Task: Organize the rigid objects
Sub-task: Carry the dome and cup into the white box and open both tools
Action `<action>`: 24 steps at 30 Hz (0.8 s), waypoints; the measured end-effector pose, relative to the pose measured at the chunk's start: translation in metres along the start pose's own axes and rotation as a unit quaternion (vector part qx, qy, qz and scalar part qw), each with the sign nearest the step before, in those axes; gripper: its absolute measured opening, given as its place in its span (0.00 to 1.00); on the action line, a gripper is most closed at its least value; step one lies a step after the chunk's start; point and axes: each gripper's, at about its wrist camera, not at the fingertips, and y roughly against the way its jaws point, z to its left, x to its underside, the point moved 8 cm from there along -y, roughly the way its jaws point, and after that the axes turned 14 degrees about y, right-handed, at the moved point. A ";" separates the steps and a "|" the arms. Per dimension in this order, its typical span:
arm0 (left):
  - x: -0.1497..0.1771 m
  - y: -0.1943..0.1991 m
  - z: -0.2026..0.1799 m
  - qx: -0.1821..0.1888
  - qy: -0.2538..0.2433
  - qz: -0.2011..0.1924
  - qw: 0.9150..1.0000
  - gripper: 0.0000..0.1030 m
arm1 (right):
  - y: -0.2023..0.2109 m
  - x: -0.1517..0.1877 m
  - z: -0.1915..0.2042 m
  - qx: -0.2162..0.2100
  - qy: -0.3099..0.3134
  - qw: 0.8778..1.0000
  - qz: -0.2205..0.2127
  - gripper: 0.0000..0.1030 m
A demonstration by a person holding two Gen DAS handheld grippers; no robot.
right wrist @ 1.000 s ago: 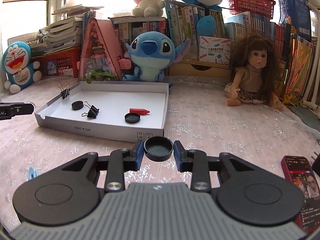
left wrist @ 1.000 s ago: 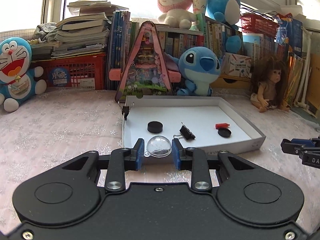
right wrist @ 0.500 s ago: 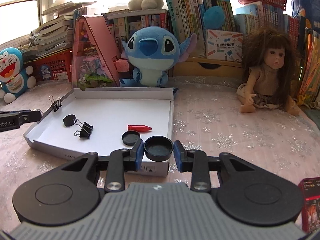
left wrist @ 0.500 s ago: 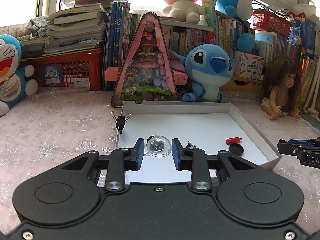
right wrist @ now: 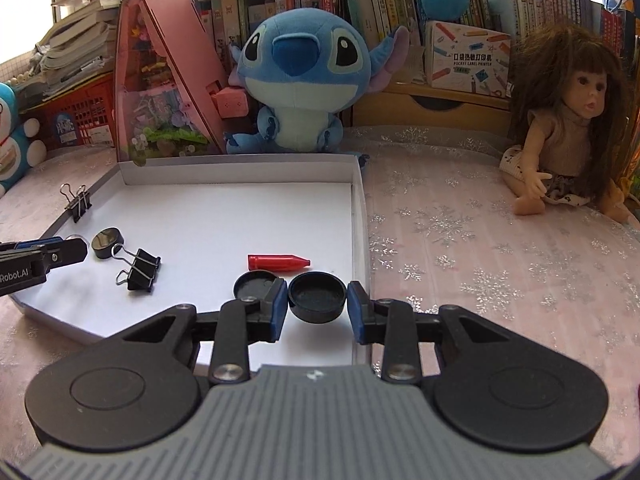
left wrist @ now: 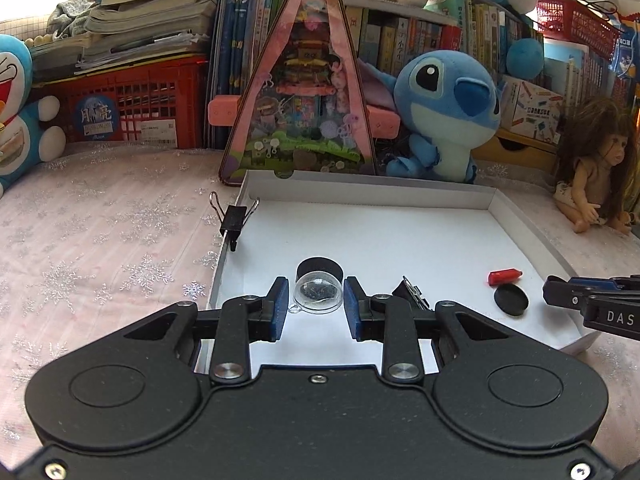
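My left gripper [left wrist: 316, 305] is shut on a clear plastic dome [left wrist: 317, 297], held over the near left part of the white shallow box [left wrist: 368, 194]. My right gripper [right wrist: 318, 307] is shut on a black round cap [right wrist: 317, 297], held over the box's near right corner [right wrist: 359, 216]. Inside the box lie a black round lid [right wrist: 254, 284], a red crayon-like piece [right wrist: 278, 261], a black binder clip [right wrist: 140, 269] and a small black disc [right wrist: 106, 237]. Another binder clip [left wrist: 233, 218] is clipped on the box's left wall.
A Stitch plush [right wrist: 298, 80], a pink triangular toy house [left wrist: 298, 96], a red crate [left wrist: 132, 110] and books stand behind the box. A doll [right wrist: 560, 136] sits at the right. A Doraemon plush [left wrist: 16, 116] is at the left. The cloth is pink with snowflakes.
Both grippers moved forward, from in front of the box to over its floor, each still holding its object.
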 end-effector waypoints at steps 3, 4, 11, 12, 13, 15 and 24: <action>0.003 -0.006 -0.002 0.000 -0.003 0.002 1.000 0.27 | -0.006 -0.002 0.002 0.003 0.002 1.000 0.002 0.37; 0.004 -0.008 -0.002 -0.001 -0.004 0.003 1.000 0.27 | -0.008 -0.003 0.004 0.004 0.004 1.000 0.003 0.37; 0.009 -0.018 -0.003 -0.008 -0.010 0.003 1.000 0.25 | -0.021 -0.006 0.010 0.006 0.009 1.000 0.011 0.37; 0.009 -0.019 -0.003 -0.008 -0.011 0.002 1.000 0.25 | -0.022 -0.006 0.010 0.006 0.008 1.000 0.011 0.37; 0.008 -0.019 -0.003 -0.008 -0.011 0.001 1.000 0.25 | -0.023 -0.007 0.009 0.006 0.005 1.000 0.011 0.37; 0.008 -0.021 -0.004 -0.008 -0.012 0.000 1.000 0.25 | -0.024 -0.007 0.009 0.005 0.000 1.000 0.012 0.37; 0.002 -0.035 -0.009 -0.015 -0.013 -0.013 1.000 0.25 | -0.039 -0.012 0.013 0.004 -0.006 1.000 0.018 0.37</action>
